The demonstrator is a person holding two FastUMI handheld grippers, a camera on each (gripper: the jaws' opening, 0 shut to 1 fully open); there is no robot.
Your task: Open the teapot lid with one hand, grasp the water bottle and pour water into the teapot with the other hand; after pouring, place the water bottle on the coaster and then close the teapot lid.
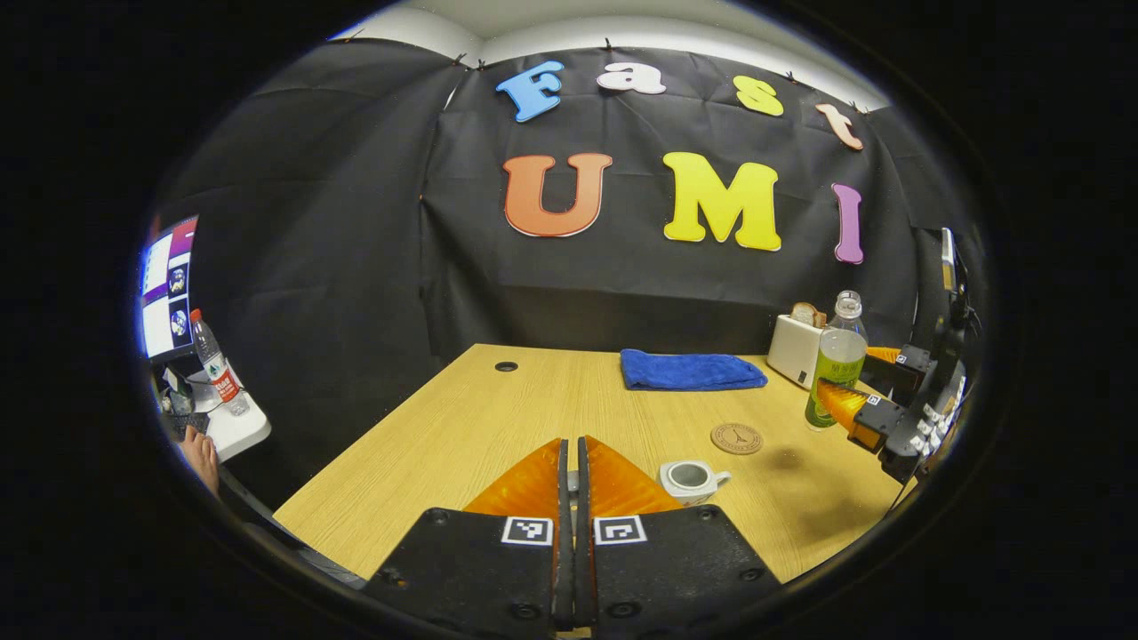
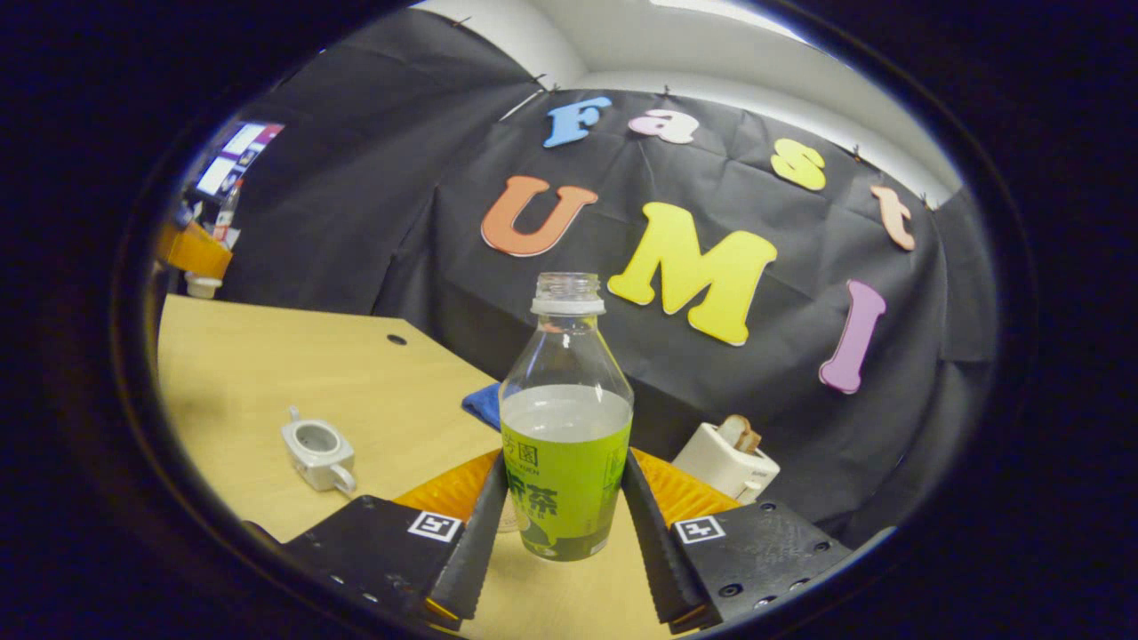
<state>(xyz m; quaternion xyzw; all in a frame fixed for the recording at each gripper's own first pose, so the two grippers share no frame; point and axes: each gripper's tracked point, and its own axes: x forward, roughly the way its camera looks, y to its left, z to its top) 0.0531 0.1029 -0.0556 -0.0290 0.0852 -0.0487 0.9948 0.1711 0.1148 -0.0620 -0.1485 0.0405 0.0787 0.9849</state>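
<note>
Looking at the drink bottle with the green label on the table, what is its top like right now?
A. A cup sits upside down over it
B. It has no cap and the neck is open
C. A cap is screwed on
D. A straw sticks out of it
B: in the right gripper view the bottle stands between the right hand-held gripper's fingers, its threaded neck bare and open.
</note>
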